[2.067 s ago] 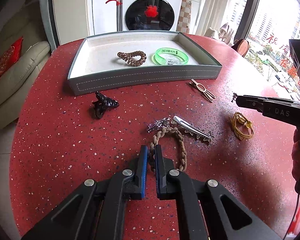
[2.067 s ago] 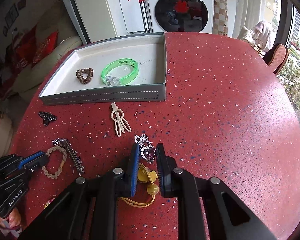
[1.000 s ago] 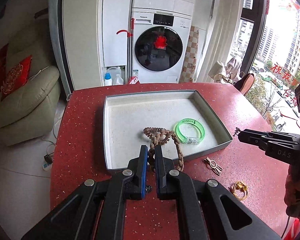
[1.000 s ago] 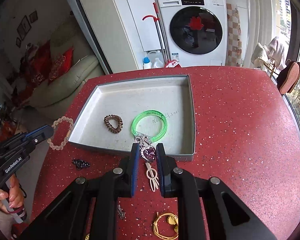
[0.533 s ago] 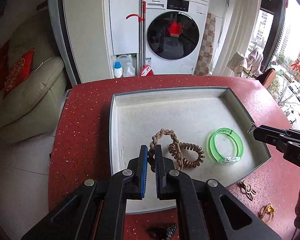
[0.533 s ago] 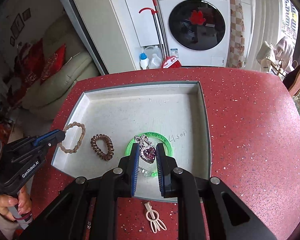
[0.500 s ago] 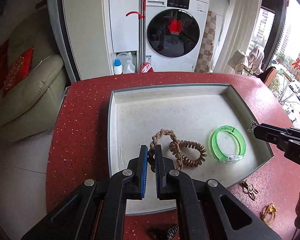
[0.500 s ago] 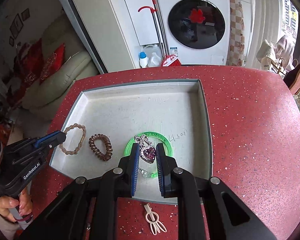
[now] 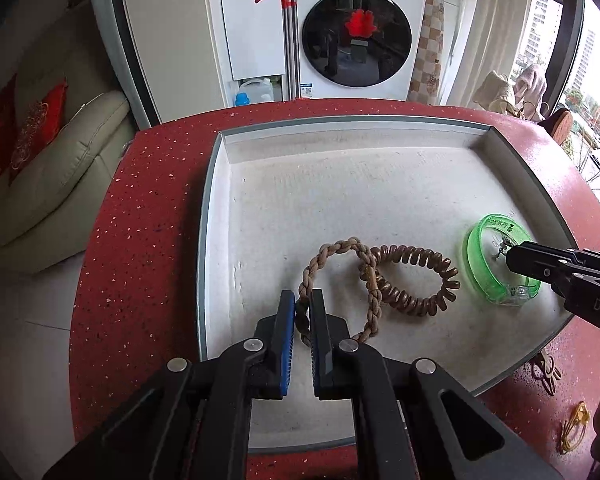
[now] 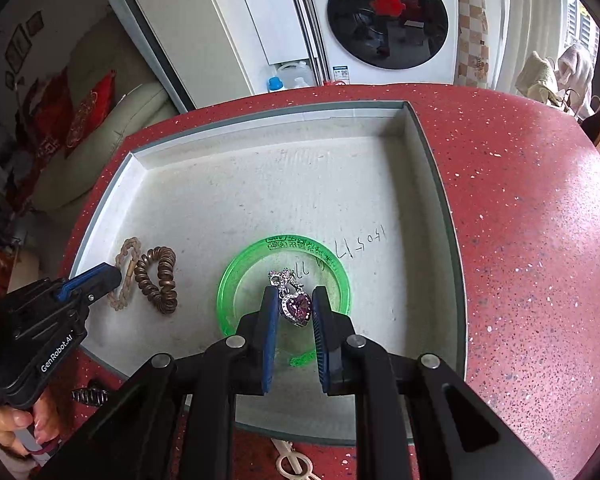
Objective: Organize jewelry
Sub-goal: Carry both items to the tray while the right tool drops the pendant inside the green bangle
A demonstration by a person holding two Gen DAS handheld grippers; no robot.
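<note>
Jewelry in hand on both sides, both pieces over the tray [image 9: 214, 240]. Left wrist view: left gripper [image 9: 303, 312] is closed tight on the near strand of the braided band [image 9: 340, 276], which hangs or rests over the tray floor with its far side crossing the coil tie [image 9: 416, 276]; whether it touches the floor I cannot tell. Judged light, soft and limp: it will slump where dropped, so a pinch on one strand is enough, and it may drape over the coil tie unless set clear of it. Bare floor lies toward the far and left walls. The green bangle [image 9: 500, 260] sits near the right wall, with the right gripper [image 9: 512, 256] tip above it. Outside the near rim, on the red table [image 9: 140, 208], lie a pale clip [image 9: 544, 372] and a yellow piece [image 9: 576, 424], not yet put away. Right wrist view: right gripper [image 10: 296, 308] stands narrowly apart, pads pressing on the heart pendant [image 10: 297, 306], its silver bail sticking out ahead, directly above the ring of the green bangle [image 10: 284, 280]. Pendant judged small, hard, light, stones possibly delicate; hold by the flat sides as now. Releasing here would likely land it inside the bangle. Open floor lies ahead toward the far wall; the right wall [image 10: 432, 184] is close. The left gripper [image 10: 116, 276] holds the braided band [image 10: 126, 256] just beside the coil tie [image 10: 160, 280].
</note>
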